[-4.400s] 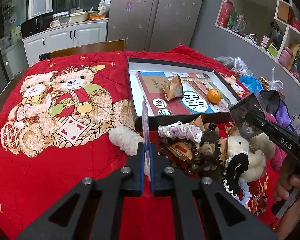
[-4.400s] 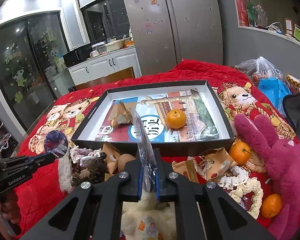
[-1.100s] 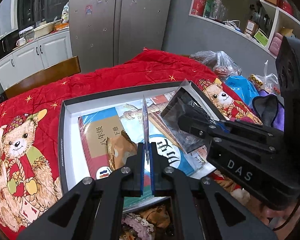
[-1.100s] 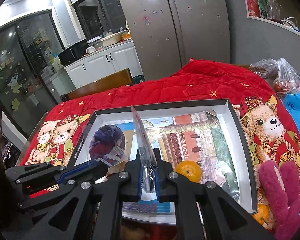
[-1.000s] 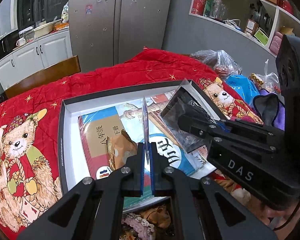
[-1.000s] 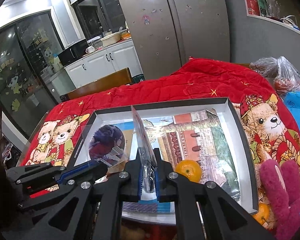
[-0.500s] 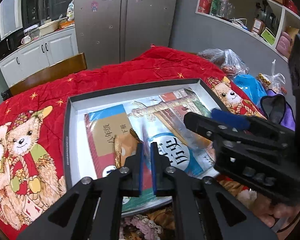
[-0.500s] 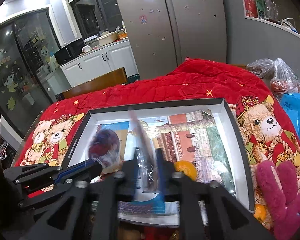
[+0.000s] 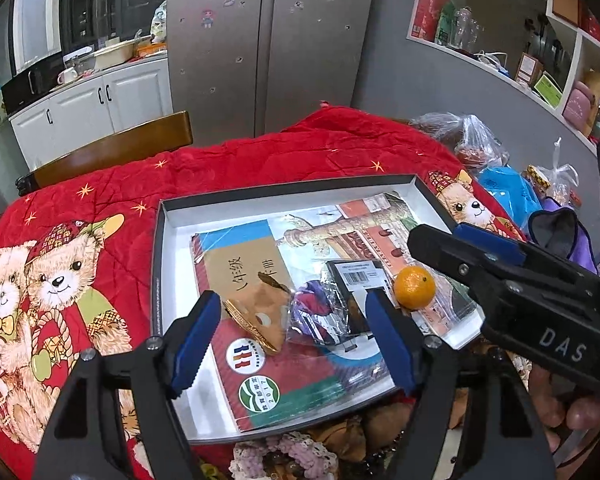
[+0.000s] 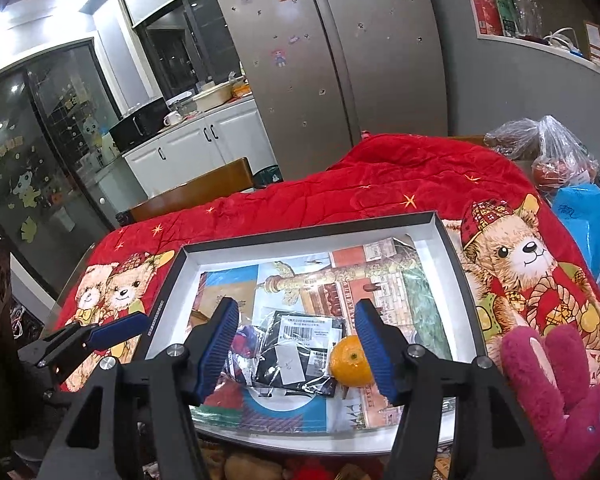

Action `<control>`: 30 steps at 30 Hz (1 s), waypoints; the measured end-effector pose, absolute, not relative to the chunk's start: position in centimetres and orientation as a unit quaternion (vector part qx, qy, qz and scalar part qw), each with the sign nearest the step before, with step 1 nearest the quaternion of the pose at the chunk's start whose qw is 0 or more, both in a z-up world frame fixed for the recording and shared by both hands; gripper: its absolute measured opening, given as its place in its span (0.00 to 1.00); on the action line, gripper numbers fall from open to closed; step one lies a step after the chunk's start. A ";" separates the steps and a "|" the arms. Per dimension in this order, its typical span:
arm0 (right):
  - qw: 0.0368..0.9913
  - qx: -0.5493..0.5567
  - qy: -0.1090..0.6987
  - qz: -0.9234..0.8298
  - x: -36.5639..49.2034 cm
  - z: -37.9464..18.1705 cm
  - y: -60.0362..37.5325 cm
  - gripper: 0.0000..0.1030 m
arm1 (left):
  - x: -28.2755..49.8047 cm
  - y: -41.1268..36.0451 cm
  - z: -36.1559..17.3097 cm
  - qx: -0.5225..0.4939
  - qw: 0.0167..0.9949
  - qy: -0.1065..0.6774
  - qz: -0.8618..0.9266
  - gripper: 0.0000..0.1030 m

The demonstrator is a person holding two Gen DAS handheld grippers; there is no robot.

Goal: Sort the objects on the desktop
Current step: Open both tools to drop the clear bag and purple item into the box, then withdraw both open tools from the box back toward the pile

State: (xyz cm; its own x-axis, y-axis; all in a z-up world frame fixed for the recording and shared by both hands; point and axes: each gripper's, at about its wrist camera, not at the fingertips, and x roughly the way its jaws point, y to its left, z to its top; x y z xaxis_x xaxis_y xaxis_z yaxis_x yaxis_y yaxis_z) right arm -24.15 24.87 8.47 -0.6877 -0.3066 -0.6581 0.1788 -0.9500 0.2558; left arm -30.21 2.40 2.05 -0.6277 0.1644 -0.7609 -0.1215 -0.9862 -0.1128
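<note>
Both grippers, left gripper [image 9: 292,336] and right gripper [image 10: 296,346], have just been opening, fingers wide and empty; packets [image 10: 300,350] lie in the tray [image 10: 458,276]. Drop step done, I judge; next I fetch another item.

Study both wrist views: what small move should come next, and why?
Probably lift both grippers back off the box. The left gripper and right gripper have just been opening, both empty, and the plastic packet lies in the box beside the orange.
</note>
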 end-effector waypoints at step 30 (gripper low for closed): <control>0.158 0.327 -0.075 -0.929 -19.5 13.9 24.0 0.60 | -23.0 -1.2 9.8 -0.361 0.043 -0.041 0.931 0.74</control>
